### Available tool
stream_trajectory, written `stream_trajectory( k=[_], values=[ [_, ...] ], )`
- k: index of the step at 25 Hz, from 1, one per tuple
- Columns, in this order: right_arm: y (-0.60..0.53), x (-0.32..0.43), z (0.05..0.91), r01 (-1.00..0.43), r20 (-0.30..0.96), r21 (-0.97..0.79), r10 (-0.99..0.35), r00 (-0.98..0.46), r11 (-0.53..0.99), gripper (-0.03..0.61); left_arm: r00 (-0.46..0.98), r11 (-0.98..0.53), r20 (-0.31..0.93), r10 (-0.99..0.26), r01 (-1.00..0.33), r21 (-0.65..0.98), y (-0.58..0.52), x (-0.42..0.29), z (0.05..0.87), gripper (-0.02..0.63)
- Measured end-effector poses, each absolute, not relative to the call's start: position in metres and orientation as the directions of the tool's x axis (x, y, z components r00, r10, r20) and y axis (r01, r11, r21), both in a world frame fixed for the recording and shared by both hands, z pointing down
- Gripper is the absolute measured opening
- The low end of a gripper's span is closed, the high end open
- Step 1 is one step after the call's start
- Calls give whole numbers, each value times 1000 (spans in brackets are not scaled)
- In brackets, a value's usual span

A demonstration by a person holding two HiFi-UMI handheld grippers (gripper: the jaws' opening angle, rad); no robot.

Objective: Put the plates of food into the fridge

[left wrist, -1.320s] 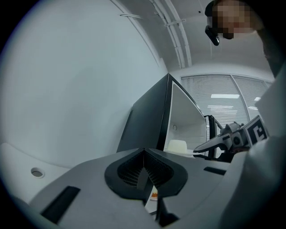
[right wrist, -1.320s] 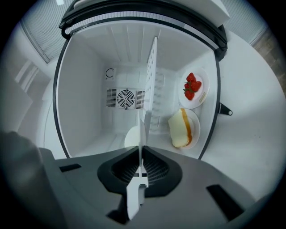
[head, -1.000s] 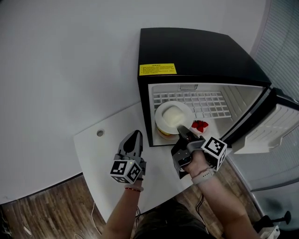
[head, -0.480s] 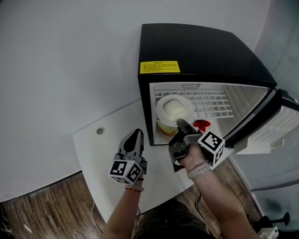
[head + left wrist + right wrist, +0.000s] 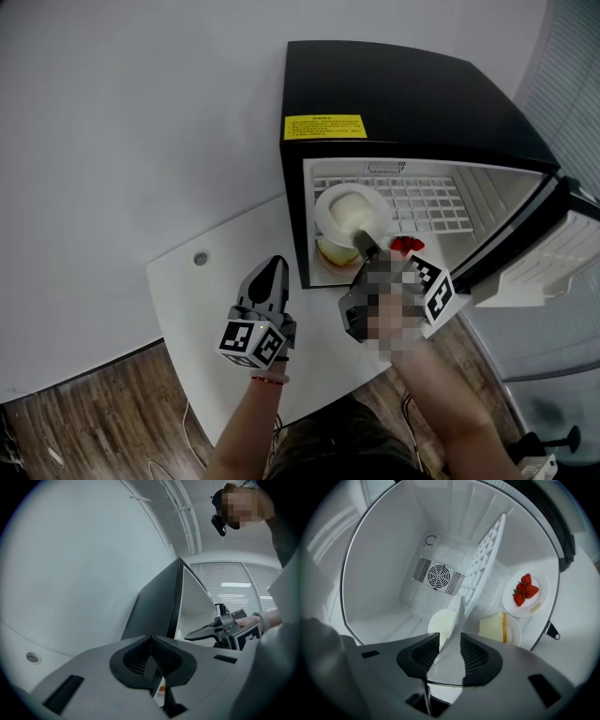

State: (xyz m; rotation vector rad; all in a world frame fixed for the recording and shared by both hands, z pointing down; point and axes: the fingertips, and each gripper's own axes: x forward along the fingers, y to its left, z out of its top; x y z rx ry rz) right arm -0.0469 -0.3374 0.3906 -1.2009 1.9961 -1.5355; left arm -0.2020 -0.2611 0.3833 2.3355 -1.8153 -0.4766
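A white plate of pale food (image 5: pixel 349 208) rests on the wire shelf (image 5: pixel 427 206) at the left of the open black fridge (image 5: pixel 394 94). My right gripper (image 5: pixel 366 247) reaches into the fridge at that plate's near rim. In the right gripper view the plate (image 5: pixel 444 620) stands edge-on between the jaws of the right gripper (image 5: pixel 450 641). They have just been opening, and the pads are off the rim. My left gripper (image 5: pixel 269 277) hovers over the white table (image 5: pixel 202 300), shut and empty. In its own view the left gripper (image 5: pixel 151 660) has its jaws together.
Under the shelf sit a sandwich plate (image 5: pixel 499 627) and a strawberry plate (image 5: pixel 525 592), also visible in the head view as the sandwich plate (image 5: pixel 333 253) and strawberries (image 5: pixel 405 247). The fridge door (image 5: pixel 553 253) hangs open at right. A round hole (image 5: pixel 201 258) marks the tabletop.
The right gripper's jaws have opened off the plate's rim and the wrist has rolled. The plate has gone slightly deeper onto the shelf. The left gripper has not moved.
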Motion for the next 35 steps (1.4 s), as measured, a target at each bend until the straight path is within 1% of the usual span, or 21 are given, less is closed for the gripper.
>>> stream_trajectory(
  k=[3, 7, 11, 15, 24, 29, 32, 35],
  values=[
    [-336, -48, 390, -456, 210, -884, -783, -585, 104, 139, 217, -256, -155, -964, -917, 305, -260, -203, 385, 8],
    [-332, -49, 388, -506, 200, -845, -777, -597, 171, 161, 217, -255, -153, -964, -917, 306, -259, -202, 387, 8],
    [-327, -49, 391, -534, 197, -819, -773, -603, 208, 196, 222, -258, -147, -964, -916, 308, -257, -200, 389, 8],
    [-325, -47, 390, -555, 188, -797, -775, -604, 239, 210, 228, -262, -144, -963, -915, 306, -256, -198, 390, 8],
    [-308, -47, 397, -560, 190, -786, -759, -623, 263, 215, 244, -277, -145, -959, -913, 301, -253, -193, 391, 8],
    [-295, -48, 402, -578, 193, -757, -741, -644, 305, 215, 249, -280, -140, -958, -914, 292, -247, -189, 391, 8],
    [-286, -52, 405, -616, 208, -698, -720, -662, 364, 215, 251, -280, -135, -958, -916, 287, -242, -188, 392, 8],
    [-275, -57, 408, -675, 233, -573, -698, -677, 464, 213, 255, -284, -135, -957, -916, 283, -237, -186, 392, 8]
  ],
)
